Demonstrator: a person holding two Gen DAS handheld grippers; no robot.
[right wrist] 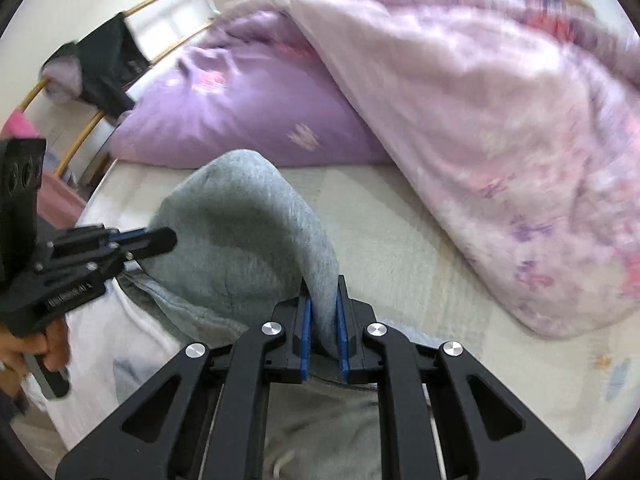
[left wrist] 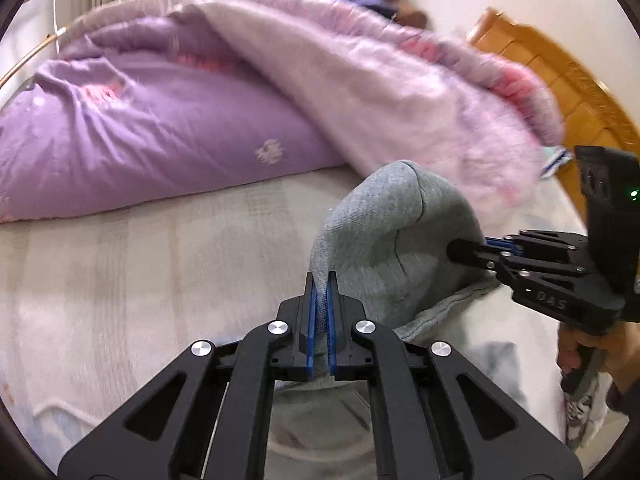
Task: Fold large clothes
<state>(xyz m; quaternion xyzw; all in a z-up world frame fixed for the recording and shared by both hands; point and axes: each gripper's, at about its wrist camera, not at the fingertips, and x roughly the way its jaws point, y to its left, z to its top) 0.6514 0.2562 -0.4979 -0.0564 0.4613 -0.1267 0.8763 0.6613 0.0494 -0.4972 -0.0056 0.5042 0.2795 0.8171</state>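
Observation:
A grey sweatshirt-like garment [left wrist: 392, 216] lies on the bed, and a fold of it is lifted into a hump. My left gripper [left wrist: 321, 280] is shut on one edge of that fold, the cloth pinched between its blue pads. My right gripper [left wrist: 460, 250] comes in from the right and bites into the same hump. In the right wrist view the grey garment [right wrist: 240, 220] arches up, and my right gripper [right wrist: 323, 300] is shut on a thicker fold of it. My left gripper [right wrist: 168, 238] enters that view from the left, its tips at the cloth. The rest of the garment hangs below the jaws.
A purple duvet [left wrist: 140, 128] and a pale pink quilt [right wrist: 500, 128] are heaped across the far side of the bed. Pale sheet [left wrist: 140, 260] lies in front of them. A wooden headboard [left wrist: 560, 76] stands at the right, a rail [right wrist: 92, 128] at the left. A hand [left wrist: 580, 348] grips the right handle.

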